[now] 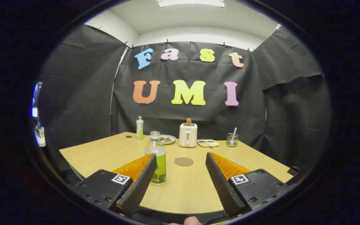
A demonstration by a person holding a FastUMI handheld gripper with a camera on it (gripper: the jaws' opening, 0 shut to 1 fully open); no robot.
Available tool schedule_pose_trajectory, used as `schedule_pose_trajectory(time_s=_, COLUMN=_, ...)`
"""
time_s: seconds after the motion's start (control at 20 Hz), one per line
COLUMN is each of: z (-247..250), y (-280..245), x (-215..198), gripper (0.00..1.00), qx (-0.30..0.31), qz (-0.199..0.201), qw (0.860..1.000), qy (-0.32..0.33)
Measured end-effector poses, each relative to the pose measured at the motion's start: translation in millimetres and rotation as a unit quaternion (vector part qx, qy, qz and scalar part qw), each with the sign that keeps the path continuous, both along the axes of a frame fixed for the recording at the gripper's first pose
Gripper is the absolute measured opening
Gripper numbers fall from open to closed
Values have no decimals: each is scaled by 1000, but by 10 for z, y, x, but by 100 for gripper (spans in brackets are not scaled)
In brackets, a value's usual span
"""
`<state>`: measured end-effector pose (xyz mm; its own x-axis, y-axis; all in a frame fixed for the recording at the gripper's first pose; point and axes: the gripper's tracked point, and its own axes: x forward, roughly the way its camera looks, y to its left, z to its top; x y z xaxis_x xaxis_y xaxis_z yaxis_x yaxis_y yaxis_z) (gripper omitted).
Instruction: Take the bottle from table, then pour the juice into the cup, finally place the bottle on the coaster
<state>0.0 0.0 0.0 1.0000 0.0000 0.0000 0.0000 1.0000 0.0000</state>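
Wooden tabletop (105, 154) bearing an upright juice bottle (157, 157), round coaster (183, 161), toaster (188, 135), second bottle (139, 127), plate (167, 139), divided dish (207, 143) and wire holder (232, 140).

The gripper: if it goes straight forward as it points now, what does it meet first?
Probably the coaster, lying on the table ahead between the open fingers of the gripper. The bottle stands by the left finger; depth is unclear.

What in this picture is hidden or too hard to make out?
- Bottle: its lower left side hidden behind the near finger of the open gripper.
- Pale object behind the other finger: mostly covered, can't identify.
- Food on the plate and tray: too small.
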Motion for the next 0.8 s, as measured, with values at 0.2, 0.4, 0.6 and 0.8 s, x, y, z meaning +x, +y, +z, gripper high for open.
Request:
schedule_pose_trajectory(time_s=0.2, z=-25, y=50, x=32, gripper=100, qx=4, qz=1, qw=1000, qy=-3)
schedule_pose_trajectory(time_s=0.4, z=-10, y=40, x=51, gripper=100, qx=5, qz=-2, qw=1000, qy=-6)
schedule_pose_trajectory(time_s=0.6, z=-17, y=41, x=53, gripper=100, qx=4, qz=-4, qw=1000, qy=-7)
schedule_pose_trajectory(time_s=0.8, z=-42, y=32, x=71, gripper=100, qx=9, qz=-6, qw=1000, qy=-4)
